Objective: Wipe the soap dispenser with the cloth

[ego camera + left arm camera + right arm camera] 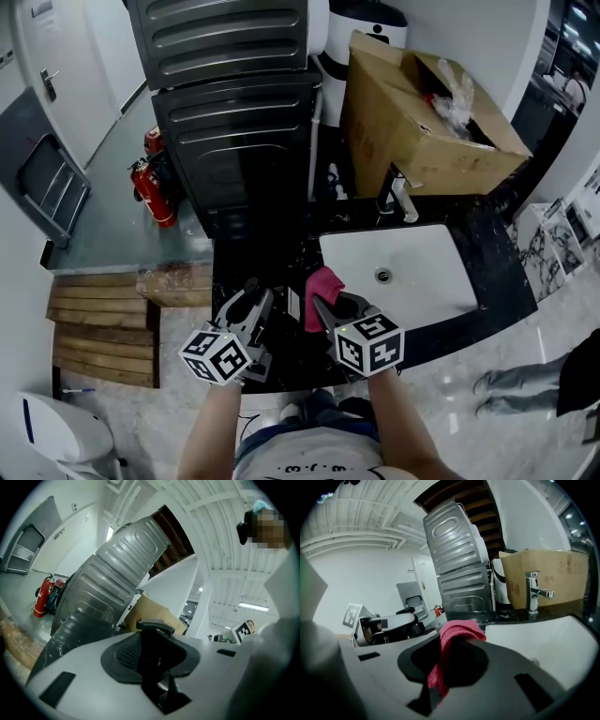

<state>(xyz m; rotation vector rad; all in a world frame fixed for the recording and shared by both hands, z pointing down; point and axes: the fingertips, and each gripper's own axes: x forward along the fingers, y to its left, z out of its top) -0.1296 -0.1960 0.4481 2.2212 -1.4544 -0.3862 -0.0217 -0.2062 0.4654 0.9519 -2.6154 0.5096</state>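
Head view is showing us standing at a black marbled countertop (272,253) set with a white rectangular sink (422,272), its drain sitting near the chrome faucet (403,199). Behind the counter a tall grey ribbed metal appliance (239,103) is rising. A red fire extinguisher (152,192) is leaning at its left on the grey floor, and a slatted wooden pallet (98,328) is lying nearer us.

An open brown cardboard box (394,131) is sitting behind the faucet, holding crumpled clear plastic (457,98) and something red we cannot identify.

We are holding both tools over the counter left of the sink. The left gripper (261,302) is clamping its jaws, narrowly spaced, on a black pump-topped soap dispenser (157,653), which is standing up between them. The right gripper (330,309) is pinching a bunched pink-red cloth (321,286), whose folds are spilling above its closed jaws, near the dispenser but apart from it.
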